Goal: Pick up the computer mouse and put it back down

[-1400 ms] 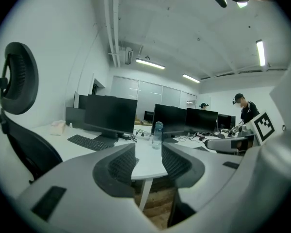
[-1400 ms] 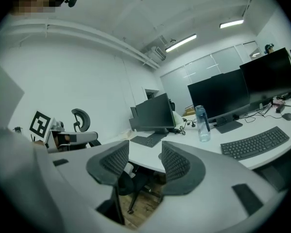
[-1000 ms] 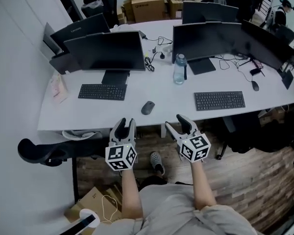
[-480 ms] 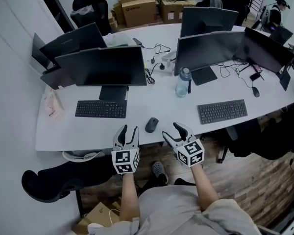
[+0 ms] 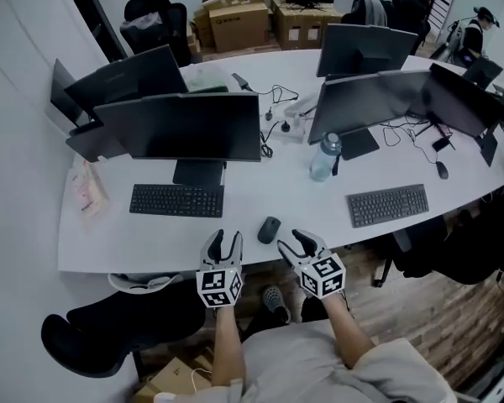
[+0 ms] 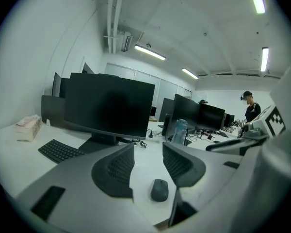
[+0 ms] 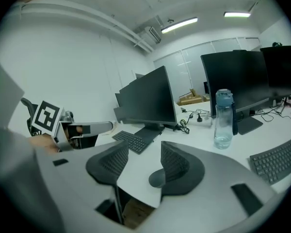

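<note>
Left hand-held gripper (image 5: 223,240): jaws apart and just been opening. It pinches nothing and is over the near edge of the table.
Right hand-held gripper (image 5: 296,242): jaws apart but just been closing a bit. It pinches nothing.
Table (image 5: 151,243): white and long.
Mouse (image 5: 269,229): on the table by the near edge, just ahead, between both grippers. The right one looks nearer. Its long side points away from the edge.

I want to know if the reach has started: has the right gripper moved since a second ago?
Yes: the right gripper has closed in on the computer mouse on the desk. Its jaws have just been closing, nothing between them.
</note>
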A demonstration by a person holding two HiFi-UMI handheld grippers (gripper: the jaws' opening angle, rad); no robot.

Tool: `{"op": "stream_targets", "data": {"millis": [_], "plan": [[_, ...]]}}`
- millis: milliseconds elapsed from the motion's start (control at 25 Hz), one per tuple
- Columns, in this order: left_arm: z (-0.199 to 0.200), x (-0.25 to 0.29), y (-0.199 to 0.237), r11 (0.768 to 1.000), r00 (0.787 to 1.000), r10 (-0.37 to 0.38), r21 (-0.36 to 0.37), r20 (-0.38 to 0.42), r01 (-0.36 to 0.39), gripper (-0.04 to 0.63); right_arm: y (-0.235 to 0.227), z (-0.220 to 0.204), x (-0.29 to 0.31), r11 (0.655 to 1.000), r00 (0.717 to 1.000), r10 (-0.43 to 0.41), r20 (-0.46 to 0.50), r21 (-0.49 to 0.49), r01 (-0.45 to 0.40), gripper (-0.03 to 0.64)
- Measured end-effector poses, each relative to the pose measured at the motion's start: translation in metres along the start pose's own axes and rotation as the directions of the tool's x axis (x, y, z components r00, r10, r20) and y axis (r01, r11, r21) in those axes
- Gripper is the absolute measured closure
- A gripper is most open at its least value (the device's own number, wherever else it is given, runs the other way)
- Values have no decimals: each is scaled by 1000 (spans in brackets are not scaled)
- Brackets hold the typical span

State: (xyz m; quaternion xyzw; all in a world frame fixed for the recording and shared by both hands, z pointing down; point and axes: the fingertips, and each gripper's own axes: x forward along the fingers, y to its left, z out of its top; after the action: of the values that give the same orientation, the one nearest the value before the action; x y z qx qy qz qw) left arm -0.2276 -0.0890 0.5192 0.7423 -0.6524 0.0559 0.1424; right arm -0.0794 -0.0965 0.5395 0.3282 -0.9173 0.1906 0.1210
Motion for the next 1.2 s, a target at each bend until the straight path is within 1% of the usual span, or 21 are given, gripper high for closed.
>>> {"op": "stream_targets", "data": {"millis": [160, 240, 320, 360, 400, 520, 600, 720, 840, 920, 1000, 1040, 1120, 1200], "plan": [[-23, 13, -3, 999, 998, -38, 4, -40, 38, 402, -3, -4, 10, 1000, 1000, -4, -12, 9, 5, 387], [-30, 21, -9, 999, 999, -44, -18, -24, 43, 402, -13, -9, 9, 999, 999, -35, -34, 11, 36, 369], [-30, 21, -21, 997, 999, -42, -59, 6, 42, 403, -26, -17, 2, 997, 995, -82, -58, 11, 82, 328], [-29, 18, -25, 997, 999, -42, -67, 14, 43, 403, -28, -21, 3, 995, 994, -93, -64, 12, 94, 315], [-28, 17, -27, 997, 999, -47, -58, 10, 47, 403, -28, -24, 7, 995, 993, -96, -62, 15, 98, 302], [-32, 21, -29, 998, 997, -66, 11, -34, 66, 403, -28, -26, 24, 996, 995, -86, -47, 33, 88, 283], [-33, 25, -25, 998, 997, -62, 24, -54, 64, 403, -27, -25, 31, 996, 996, -78, -46, 50, 80, 277], [-40, 24, -19, 998, 996, -53, 27, -75, 56, 402, -23, -33, 36, 995, 995, -85, -58, 51, 88, 273], [-44, 26, -12, 999, 995, -42, 11, -88, 43, 399, -16, -46, 44, 997, 993, -69, -95, 16, 71, 272], [-42, 29, -13, 999, 995, -41, 0, -86, 42, 396, -14, -54, 46, 998, 991, -46, -122, 39, 51, 272], [-39, 34, -17, 999, 995, -52, 1, -82, 52, 396, -19, -62, 46, 995, 988, -40, -152, 88, 54, 273], [-38, 37, -18, 998, 995, -56, 7, -83, 57, 396, -21, -63, 47, 994, 984, -45, -170, 92, 61, 269], [-39, 43, -18, 998, 994, -61, 12, -90, 62, 396, -25, -60, 52, 996, 981, -59, -184, 62, 71, 265], [-42, 51, -17, 998, 993, -61, 6, -101, 62, 396, -29, -50, 57, 997, 984, -60, -170, 45, 69, 264]]}}
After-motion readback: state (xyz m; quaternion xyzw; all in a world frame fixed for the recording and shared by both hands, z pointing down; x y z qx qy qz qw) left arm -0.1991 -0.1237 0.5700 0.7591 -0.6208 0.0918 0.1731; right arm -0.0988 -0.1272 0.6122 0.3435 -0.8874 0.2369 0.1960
